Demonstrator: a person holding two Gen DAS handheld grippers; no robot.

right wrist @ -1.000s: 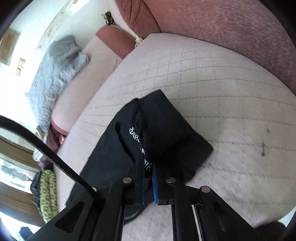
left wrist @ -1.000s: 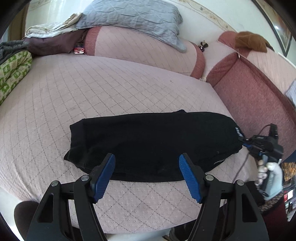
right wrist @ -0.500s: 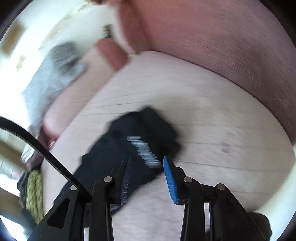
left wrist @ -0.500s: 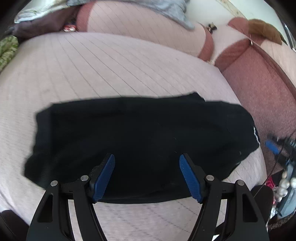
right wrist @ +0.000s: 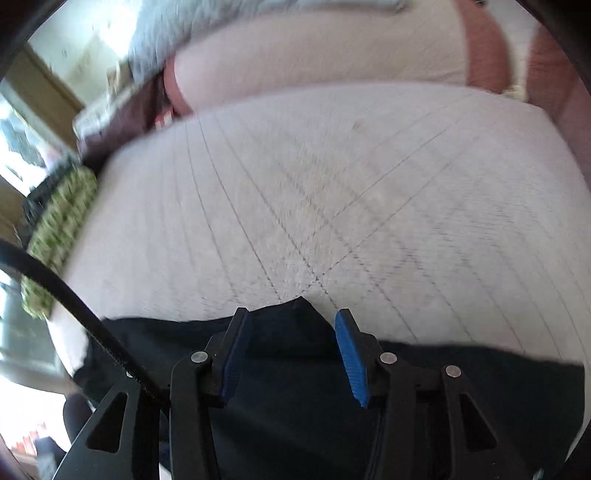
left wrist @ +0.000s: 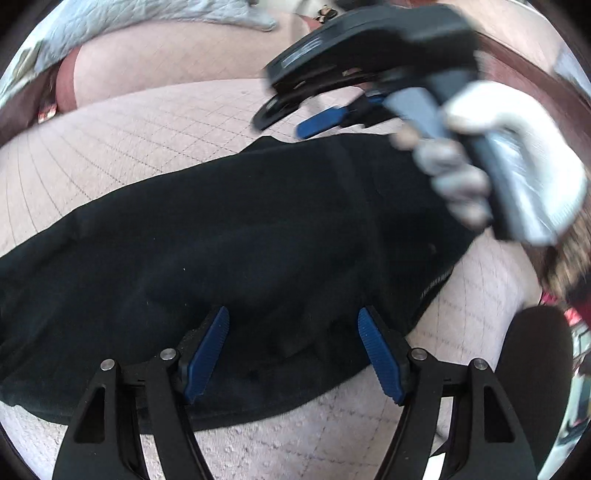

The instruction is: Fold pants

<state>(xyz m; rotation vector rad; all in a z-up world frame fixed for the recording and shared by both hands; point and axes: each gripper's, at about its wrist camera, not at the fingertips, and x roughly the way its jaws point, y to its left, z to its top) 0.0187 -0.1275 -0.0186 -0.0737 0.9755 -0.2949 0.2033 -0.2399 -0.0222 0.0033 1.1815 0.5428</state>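
The black pants (left wrist: 229, 236) are laid folded lengthwise along the bed's (left wrist: 155, 125) near edge, a crosswise fold judged left; the left tongs (left wrist: 291, 350) are spread empty, and the right tongs (right wrist: 291, 354), just opened, hold nothing.

Bed (left wrist: 155, 133): pale pink quilted cover stitched in a diamond grid. Black pants (left wrist: 229, 236) lie flat across the near part, folded into a long band, running left to right. Far side: pink bolster cushion (left wrist: 166, 62) along the bed's edge, grey quilted pillow (left wrist: 140, 14) on top of it. Left edge: green-and-white patterned cloth (right wrist: 59, 229).
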